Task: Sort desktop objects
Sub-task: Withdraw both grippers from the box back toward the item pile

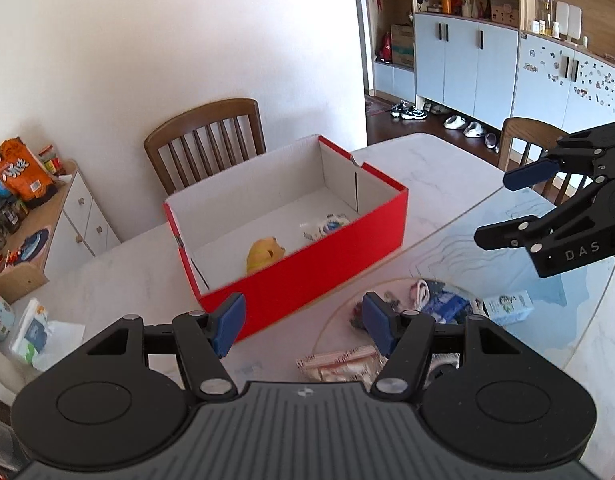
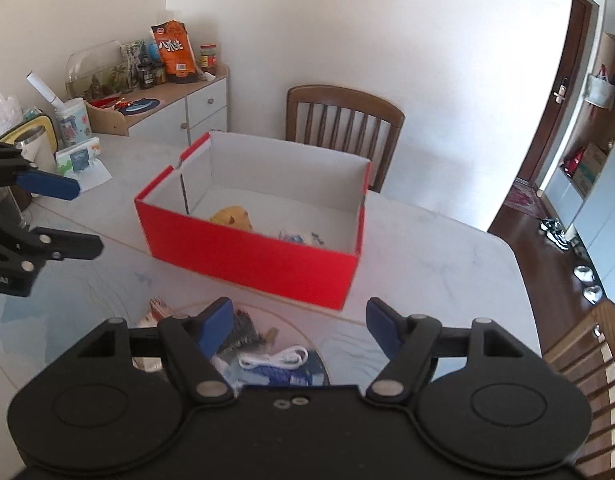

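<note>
A red shoebox [image 1: 307,276] with white inner walls stands open on the marble table. Inside it lie a yellow toy [image 1: 263,254] and a white-and-blue packet [image 1: 325,228]. My left gripper [image 1: 303,322] hovers open and empty just in front of the box. Below it, a loose pile holds a pink striped snack packet [image 1: 339,364], a blue packet [image 1: 443,304] and a small white-green carton [image 1: 507,306]. My right gripper [image 2: 298,324] is open with nothing between its pads, above a coiled white cable [image 2: 275,358]. It faces the red shoebox [image 2: 247,260] from the other side.
Wooden chairs stand behind the box [image 1: 205,136] and at the table's far corner [image 1: 523,140]. A low sideboard [image 1: 67,200] on the left carries an orange snack bag [image 1: 23,172] and jars. A tissue pack [image 1: 35,332] lies near the left table edge. Another chair [image 2: 587,360] is at the right.
</note>
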